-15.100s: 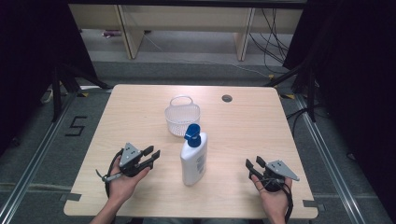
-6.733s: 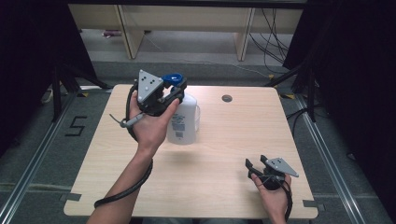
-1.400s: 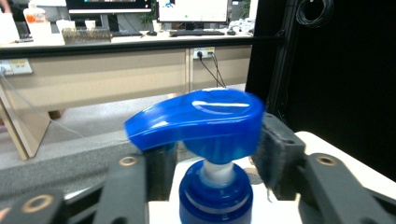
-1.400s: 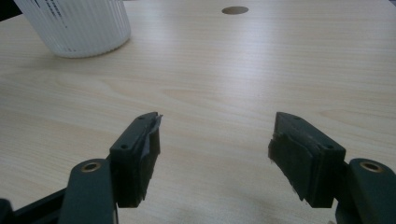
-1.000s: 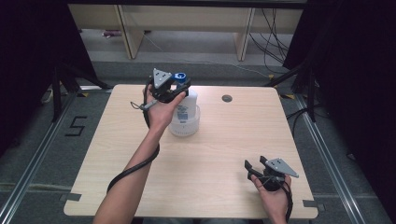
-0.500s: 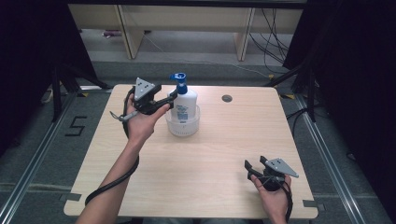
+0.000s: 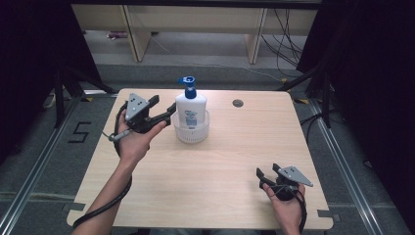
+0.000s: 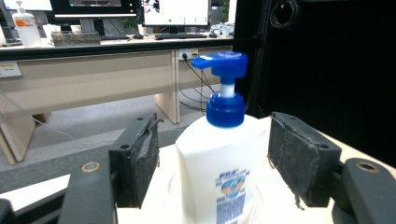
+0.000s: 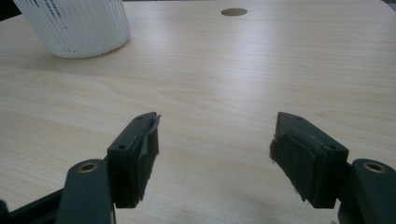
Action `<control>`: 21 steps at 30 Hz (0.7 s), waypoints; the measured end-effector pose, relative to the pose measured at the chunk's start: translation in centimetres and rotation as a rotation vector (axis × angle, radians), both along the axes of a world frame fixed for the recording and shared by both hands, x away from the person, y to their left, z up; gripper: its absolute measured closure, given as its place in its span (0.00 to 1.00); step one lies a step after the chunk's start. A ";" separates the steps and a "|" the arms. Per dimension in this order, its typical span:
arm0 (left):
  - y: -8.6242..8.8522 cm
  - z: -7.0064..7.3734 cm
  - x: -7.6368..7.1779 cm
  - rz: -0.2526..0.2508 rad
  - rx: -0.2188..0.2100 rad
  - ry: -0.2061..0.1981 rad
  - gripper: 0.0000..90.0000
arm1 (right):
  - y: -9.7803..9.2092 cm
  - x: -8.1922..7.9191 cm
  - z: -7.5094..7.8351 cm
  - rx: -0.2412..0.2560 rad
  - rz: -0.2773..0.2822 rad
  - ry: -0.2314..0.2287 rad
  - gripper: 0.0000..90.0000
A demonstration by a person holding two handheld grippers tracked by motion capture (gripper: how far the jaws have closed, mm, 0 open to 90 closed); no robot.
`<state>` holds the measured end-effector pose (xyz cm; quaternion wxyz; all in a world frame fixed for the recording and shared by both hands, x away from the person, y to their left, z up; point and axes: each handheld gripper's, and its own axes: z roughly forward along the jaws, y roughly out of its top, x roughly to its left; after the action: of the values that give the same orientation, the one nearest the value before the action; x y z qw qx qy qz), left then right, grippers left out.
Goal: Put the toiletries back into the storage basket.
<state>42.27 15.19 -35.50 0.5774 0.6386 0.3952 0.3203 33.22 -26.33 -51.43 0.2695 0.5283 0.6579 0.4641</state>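
A white pump bottle (image 7: 191, 108) with a blue pump head stands upright inside a white ribbed basket (image 7: 191, 131) at the table's far middle. My left gripper (image 7: 163, 107) is open just left of the bottle, its jaws apart and off it. In the left gripper view the bottle (image 8: 223, 163) stands between and beyond the two spread pads (image 8: 142, 158), with a gap on each side. My right gripper (image 7: 267, 173) rests open near the front right of the table, nothing between its fingers (image 9: 135, 154). The basket (image 9: 77, 25) shows at the far left of the right gripper view.
A round cable hole (image 7: 238, 103) sits in the wooden table (image 7: 215, 181) right of the basket. Wooden shelving and cables lie beyond the far edge, with black curtains on both sides.
The left gripper carried the bottle from the table into the basket, let go, and has drawn back to the left, open. The right gripper has stayed put.
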 end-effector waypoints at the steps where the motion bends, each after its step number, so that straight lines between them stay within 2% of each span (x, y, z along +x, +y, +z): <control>1: 0.1 -0.1 -0.3 -0.002 0.003 0.000 0.37 | 0.0 0.0 0.0 -0.001 0.001 -0.001 0.36; 3: 0.3 -0.4 -0.7 -0.001 0.009 0.000 0.37 | 0.0 0.0 0.0 -0.002 0.002 -0.004 0.36; 4: 0.5 -0.5 -0.9 0.000 0.012 -0.001 0.37 | 0.0 -0.1 0.1 -0.011 0.003 0.011 0.36; 5: 0.6 -0.7 -1.1 0.003 0.013 -0.001 0.37 | -0.3 0.1 0.1 -0.040 0.013 -0.014 0.35; 7: 0.8 -0.9 -1.4 0.006 0.014 -0.001 0.37 | -0.3 0.0 0.1 -0.048 0.010 -0.009 0.35; 14: 1.7 -1.7 -2.5 0.007 0.028 0.000 0.36 | -0.2 0.0 0.1 -0.033 0.011 -0.010 0.35; 21: 2.8 -3.1 -3.7 0.023 0.038 0.005 0.37 | -0.3 0.0 0.1 -0.044 0.010 -0.017 0.35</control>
<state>38.58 18.01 -38.61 0.5605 0.6456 0.3980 0.3326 33.24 -26.60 -51.34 0.2842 0.5149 0.6684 0.4554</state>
